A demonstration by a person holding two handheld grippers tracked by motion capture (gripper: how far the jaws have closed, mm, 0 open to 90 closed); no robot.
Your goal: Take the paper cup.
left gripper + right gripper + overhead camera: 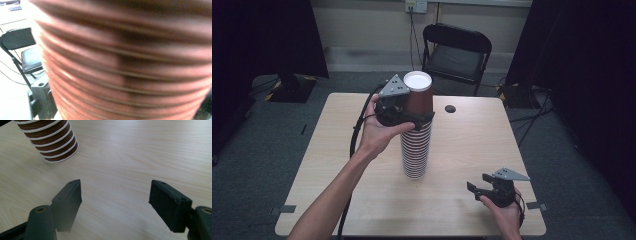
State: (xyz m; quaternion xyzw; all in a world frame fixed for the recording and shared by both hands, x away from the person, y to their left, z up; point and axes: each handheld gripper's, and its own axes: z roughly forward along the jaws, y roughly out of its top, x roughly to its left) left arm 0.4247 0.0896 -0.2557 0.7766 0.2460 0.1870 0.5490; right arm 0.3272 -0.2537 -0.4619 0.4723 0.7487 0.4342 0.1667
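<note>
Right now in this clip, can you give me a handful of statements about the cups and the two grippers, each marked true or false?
1. The left gripper is at the top cup of the cup stack. True.
2. The cups are stacked upside down, bases up. True.
3. The right gripper is clamped on a cup. False: its fingers are spread apart over bare table, holding nothing.
4. The stack lies on its side. False: it stands upright.
5. A folding chair stands beyond the table. True.

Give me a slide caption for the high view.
Left gripper grips the top brown cup on an upside-down stack; right gripper waits open.
</note>
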